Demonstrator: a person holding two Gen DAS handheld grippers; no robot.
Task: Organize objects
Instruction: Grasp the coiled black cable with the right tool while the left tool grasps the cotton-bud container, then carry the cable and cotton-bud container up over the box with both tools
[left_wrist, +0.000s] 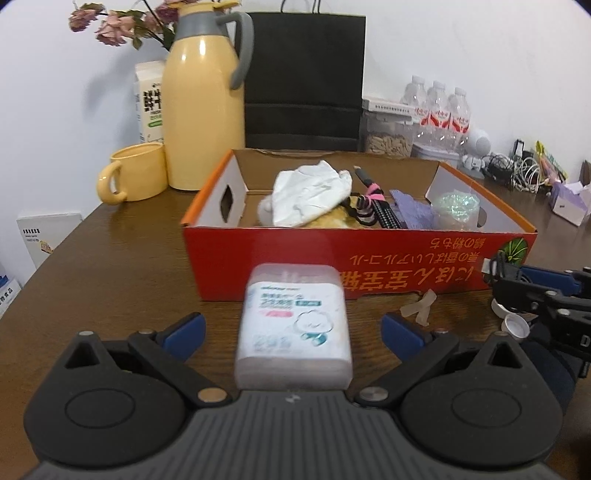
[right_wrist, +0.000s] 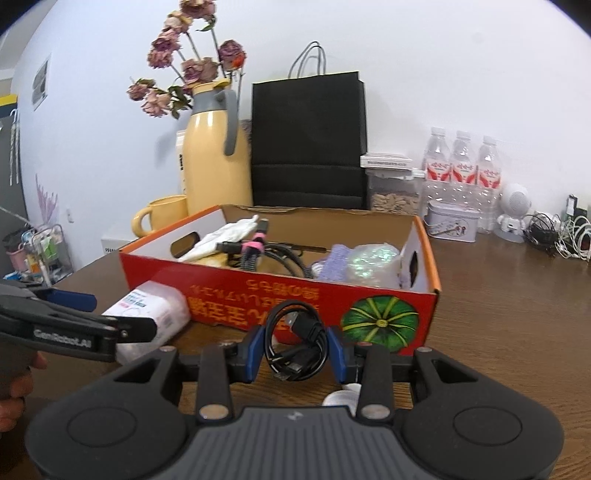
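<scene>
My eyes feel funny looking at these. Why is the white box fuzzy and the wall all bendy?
Left wrist view: the white packet looks smeared, likely motion blur, while the red box stays sharper. Right wrist view: the fisheye lens bends the edges; the coiled black cable is sharp.

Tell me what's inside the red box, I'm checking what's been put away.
In the red box: a white cloth, a cable bundle with a pink tie, a purple item and a glittery packet. Something yellowish lies under the cloth, mostly covered.
</scene>
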